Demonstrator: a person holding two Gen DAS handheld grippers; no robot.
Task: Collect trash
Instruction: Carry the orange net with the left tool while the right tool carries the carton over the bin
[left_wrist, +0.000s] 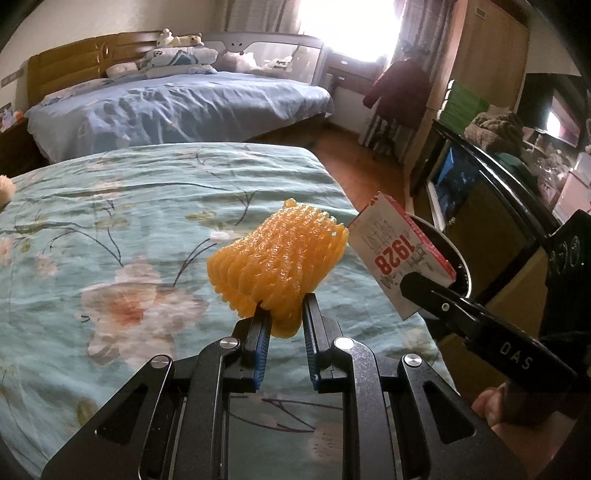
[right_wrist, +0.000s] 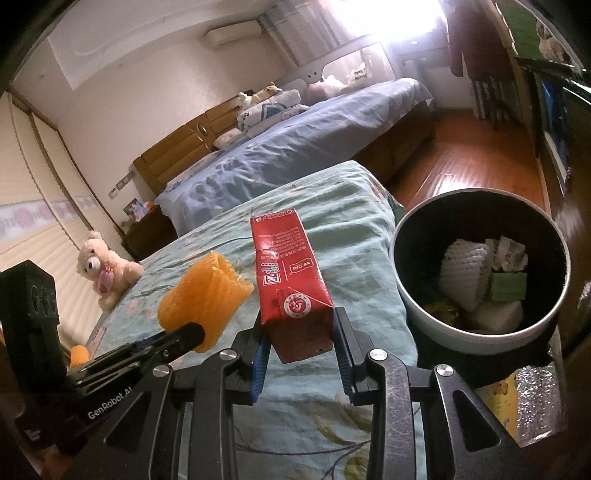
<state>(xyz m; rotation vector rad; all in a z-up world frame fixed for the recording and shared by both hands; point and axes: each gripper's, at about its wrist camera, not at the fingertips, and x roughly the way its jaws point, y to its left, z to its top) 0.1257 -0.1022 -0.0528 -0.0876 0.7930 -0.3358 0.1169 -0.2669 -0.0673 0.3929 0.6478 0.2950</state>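
My left gripper (left_wrist: 285, 312) is shut on an orange foam net sleeve (left_wrist: 280, 262), held up over the floral bedspread (left_wrist: 110, 229). My right gripper (right_wrist: 299, 325) is shut on a red carton (right_wrist: 286, 266), gripped by its lower end and standing up between the pads. In the left wrist view the same carton (left_wrist: 395, 251) shows its white side at the right, held by the right gripper (left_wrist: 424, 288). In the right wrist view the orange net (right_wrist: 207, 295) sits at the left in the left gripper (right_wrist: 192, 334). A round white bin (right_wrist: 480, 332) with trash inside stands right of the carton.
A plush bear (right_wrist: 107, 269) sits on the near bed's far left edge. A second bed with a blue cover (left_wrist: 184, 107) lies behind. Wooden floor (right_wrist: 461, 155) runs between the beds and dark cabinets (left_wrist: 480, 192) at the right. A small orange piece (right_wrist: 79, 354) lies low at the left.
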